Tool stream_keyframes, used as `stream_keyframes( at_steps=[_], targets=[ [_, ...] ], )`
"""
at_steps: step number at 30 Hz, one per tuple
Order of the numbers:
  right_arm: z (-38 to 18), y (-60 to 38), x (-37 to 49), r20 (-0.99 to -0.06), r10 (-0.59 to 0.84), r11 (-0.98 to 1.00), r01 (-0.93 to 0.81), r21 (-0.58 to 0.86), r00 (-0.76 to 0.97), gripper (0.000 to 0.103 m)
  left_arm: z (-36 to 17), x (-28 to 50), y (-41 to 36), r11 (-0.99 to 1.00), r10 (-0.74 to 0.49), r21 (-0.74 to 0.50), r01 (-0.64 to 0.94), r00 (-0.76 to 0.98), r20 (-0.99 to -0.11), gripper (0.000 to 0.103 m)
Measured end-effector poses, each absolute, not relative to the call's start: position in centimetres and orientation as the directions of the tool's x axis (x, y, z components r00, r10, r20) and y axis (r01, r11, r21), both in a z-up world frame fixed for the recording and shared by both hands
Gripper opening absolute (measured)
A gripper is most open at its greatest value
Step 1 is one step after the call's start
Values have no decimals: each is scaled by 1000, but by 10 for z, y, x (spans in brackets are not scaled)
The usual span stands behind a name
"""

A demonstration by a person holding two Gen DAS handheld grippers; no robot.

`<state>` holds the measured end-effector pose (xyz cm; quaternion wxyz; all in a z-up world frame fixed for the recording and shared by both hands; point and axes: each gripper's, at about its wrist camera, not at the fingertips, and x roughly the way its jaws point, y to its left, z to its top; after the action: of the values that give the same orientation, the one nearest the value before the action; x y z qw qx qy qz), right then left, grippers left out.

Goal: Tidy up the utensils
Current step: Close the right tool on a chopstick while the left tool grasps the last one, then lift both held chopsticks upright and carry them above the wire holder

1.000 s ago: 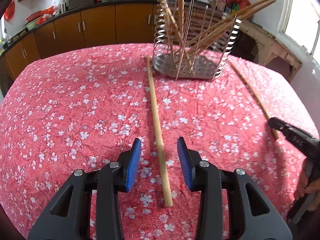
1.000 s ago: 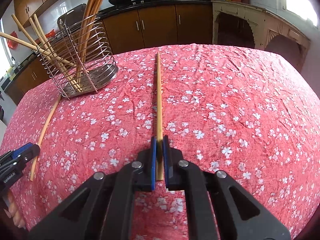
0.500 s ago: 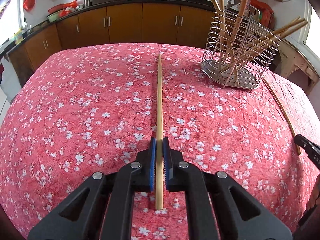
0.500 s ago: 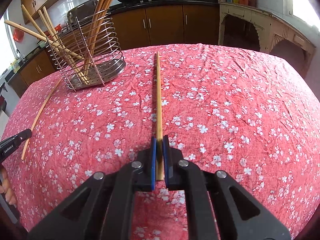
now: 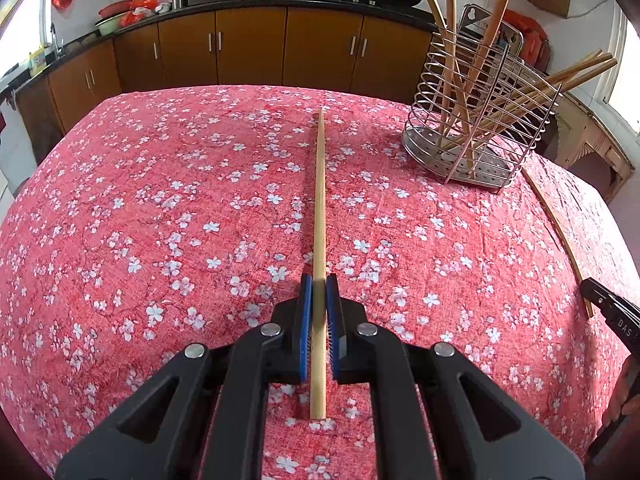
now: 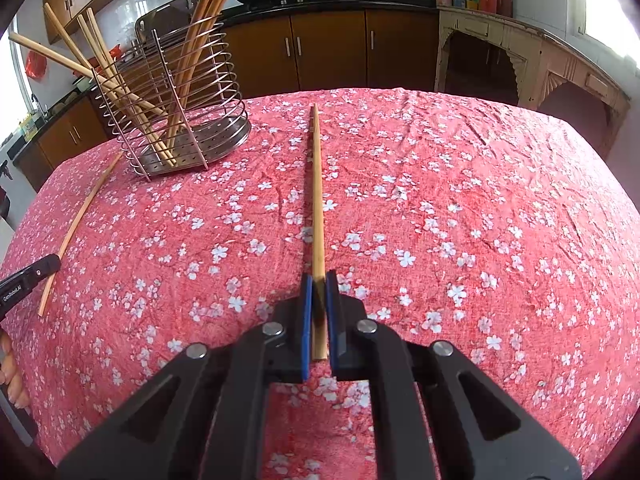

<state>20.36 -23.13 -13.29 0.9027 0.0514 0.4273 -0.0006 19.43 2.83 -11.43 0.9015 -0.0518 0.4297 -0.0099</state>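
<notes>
Left claw point(image 5: 319, 286) clamped on a chopstick point(image 5: 319, 208), blue pads point(image 5: 305, 312) pressing both sides near its butt end; stick runs straight ahead from the claw, over the red floral cloth point(image 5: 160, 220). Right claw point(image 6: 319, 283) likewise closed on a second chopstick point(image 6: 316, 196), butt end just behind the pads, tip pointing ahead. Wire holder point(image 5: 476, 120) stands ahead-right of the left claw and ahead-left of the right one, with several chopsticks leaning inside at angles. In the left view the right claw's tip shows at far right, at the near end of its stick. Cabinets point(image 5: 248, 48) beyond the table.
</notes>
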Motion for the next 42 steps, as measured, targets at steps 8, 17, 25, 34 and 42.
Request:
stream_keyframes(
  at_steps=[8, 17, 25, 34, 42],
  targets=[
    [-133, -233, 206, -772, 42, 995, 44, 90, 634, 8, -114, 194, 27, 995, -57, -96, -29, 631, -774, 8],
    [-132, -234, 197, -774, 34, 996, 45, 80, 632, 9, -114, 195, 13, 1000, 18, 2, -27, 626, -779, 8],
    [-130, -235, 196, -772, 42, 996, 36, 84, 634, 8, -112, 192, 11, 999, 28, 6, -38, 625, -780, 7],
    [-77, -248, 159, -631, 50, 997, 1, 80, 774, 8, -72, 160, 30, 995, -83, -96, 22, 717, -692, 7],
    [0, -270, 129, -419, 55, 993, -7, 116, 906, 8, 6, 134, 45, 983, -149, -171, 72, 855, -496, 7]
  ],
)
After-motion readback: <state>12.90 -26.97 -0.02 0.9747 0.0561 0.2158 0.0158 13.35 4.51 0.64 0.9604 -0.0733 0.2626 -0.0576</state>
